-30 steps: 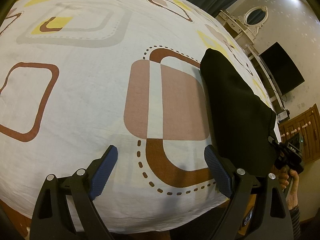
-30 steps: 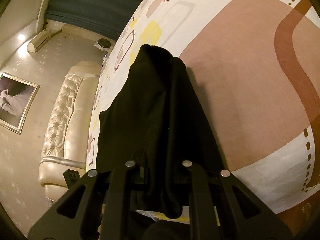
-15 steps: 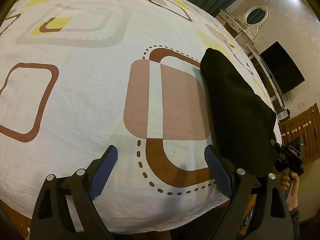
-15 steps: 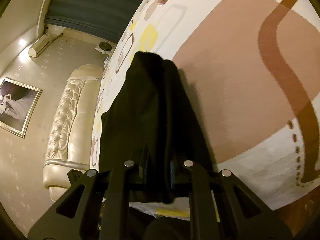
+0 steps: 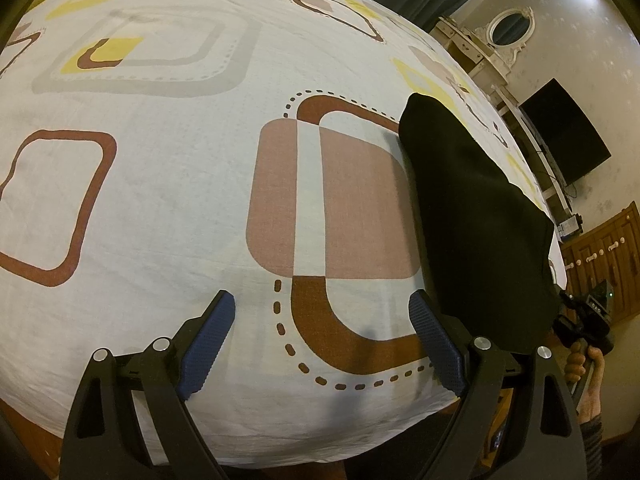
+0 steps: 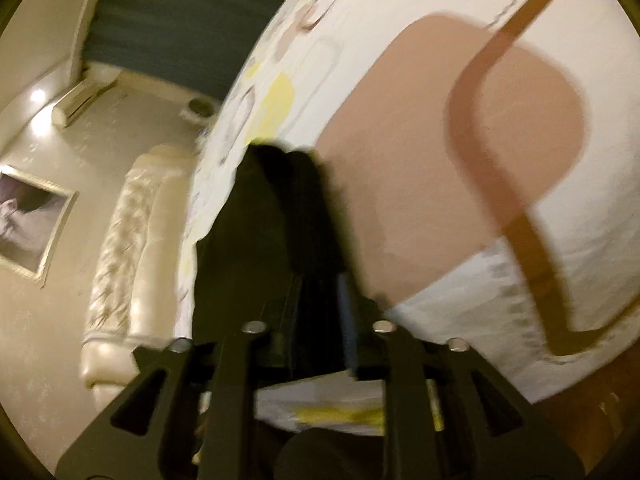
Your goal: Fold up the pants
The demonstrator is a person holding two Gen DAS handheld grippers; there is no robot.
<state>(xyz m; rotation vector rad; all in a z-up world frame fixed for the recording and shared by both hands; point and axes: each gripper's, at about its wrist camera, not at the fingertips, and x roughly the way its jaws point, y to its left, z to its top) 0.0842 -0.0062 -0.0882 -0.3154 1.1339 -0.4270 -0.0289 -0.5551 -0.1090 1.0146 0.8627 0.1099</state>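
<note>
Left gripper (image 5: 322, 344) hovers wide open over the patterned sheet (image 5: 160, 200), holding nothing. Folded black pants (image 5: 476, 216) lie near the bed's right edge (fold apparently finished). Right gripper (image 6: 316, 312), jaws opening, is releasing them; next, withdraw clear.

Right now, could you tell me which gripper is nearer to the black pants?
Right. The right gripper is at the near end of the black pants, fingers opening around the cloth. The left gripper hangs open over bare sheet beside them.
</note>
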